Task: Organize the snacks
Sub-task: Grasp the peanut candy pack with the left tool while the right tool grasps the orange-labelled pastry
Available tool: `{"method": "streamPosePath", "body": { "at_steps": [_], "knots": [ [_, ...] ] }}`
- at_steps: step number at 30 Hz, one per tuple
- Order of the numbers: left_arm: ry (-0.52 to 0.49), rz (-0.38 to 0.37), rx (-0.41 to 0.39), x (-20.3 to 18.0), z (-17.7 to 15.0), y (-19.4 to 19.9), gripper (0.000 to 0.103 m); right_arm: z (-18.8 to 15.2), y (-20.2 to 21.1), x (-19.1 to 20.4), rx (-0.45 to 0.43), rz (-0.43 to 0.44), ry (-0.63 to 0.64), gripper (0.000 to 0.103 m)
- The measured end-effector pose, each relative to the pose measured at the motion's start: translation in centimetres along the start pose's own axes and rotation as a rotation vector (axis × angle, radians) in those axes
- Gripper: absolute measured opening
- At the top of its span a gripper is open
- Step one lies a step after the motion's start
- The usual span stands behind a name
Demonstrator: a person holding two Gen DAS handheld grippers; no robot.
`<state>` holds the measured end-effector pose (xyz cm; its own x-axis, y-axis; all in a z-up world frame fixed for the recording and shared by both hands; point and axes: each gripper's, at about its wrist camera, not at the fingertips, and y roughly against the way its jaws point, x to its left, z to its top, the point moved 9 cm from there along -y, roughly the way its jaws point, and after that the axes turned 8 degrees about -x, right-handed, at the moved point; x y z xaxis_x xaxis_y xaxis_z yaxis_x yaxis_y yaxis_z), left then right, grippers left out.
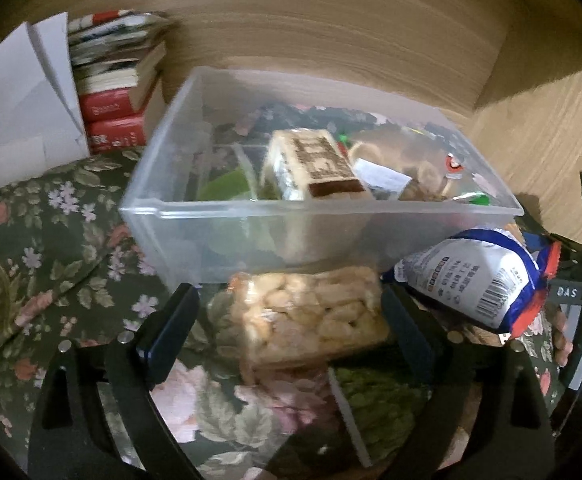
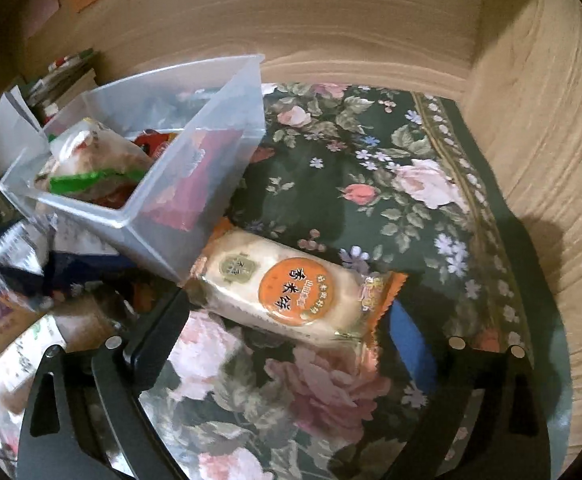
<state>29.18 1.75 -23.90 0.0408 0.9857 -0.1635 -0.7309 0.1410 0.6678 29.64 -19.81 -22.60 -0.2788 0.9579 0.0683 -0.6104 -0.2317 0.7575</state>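
Note:
A clear plastic bin (image 1: 251,216) stands on the floral cloth and holds several snack packs, among them a brown-topped cake pack (image 1: 315,164). My left gripper (image 1: 287,324) is open, its fingers on either side of a clear pack of pale nut brittle (image 1: 307,316) just in front of the bin. A white and blue packet (image 1: 479,280) lies to its right. In the right wrist view the bin (image 2: 195,184) is at the left. My right gripper (image 2: 291,308) is open around a white rice-cake pack with an orange round label (image 2: 287,288).
Stacked books (image 1: 119,92) and white paper (image 1: 19,104) sit left of the bin. Wooden walls (image 1: 331,32) close in the back and right side. More snack packs (image 2: 15,304) lie at the left in the right wrist view. Floral cloth (image 2: 391,168) covers the surface.

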Motion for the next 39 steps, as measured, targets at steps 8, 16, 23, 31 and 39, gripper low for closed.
{"method": "streamPosePath", "body": {
  "at_steps": [8, 16, 23, 31, 39],
  "knots": [
    [-0.001, -0.015, 0.054, 0.0, -0.3, -1.0, 0.094, 0.5, -0.3, 0.2, -0.007, -0.009, -0.007, 0.088],
    [-0.007, -0.039, 0.034, -0.2, -0.6, -0.1, 0.074, 0.0, 0.9, -1.6, -0.003, -0.029, -0.017, 0.039],
    [0.005, 0.032, 0.018, 2.6, -1.6, 2.3, 0.073, -1.4, 3.7, -1.7, 0.006, -0.012, 0.055, 0.041],
    [0.008, 0.047, -0.017, 3.7, -1.8, 5.7, 0.073, 2.1, 4.3, -1.0, -0.094, -0.068, 0.082, 0.081],
    [0.039, 0.046, -0.073, 4.7, -0.4, 8.3, 0.073, 3.3, -0.2, -0.3, -0.013, -0.063, 0.200, 0.085]
  ]
}}
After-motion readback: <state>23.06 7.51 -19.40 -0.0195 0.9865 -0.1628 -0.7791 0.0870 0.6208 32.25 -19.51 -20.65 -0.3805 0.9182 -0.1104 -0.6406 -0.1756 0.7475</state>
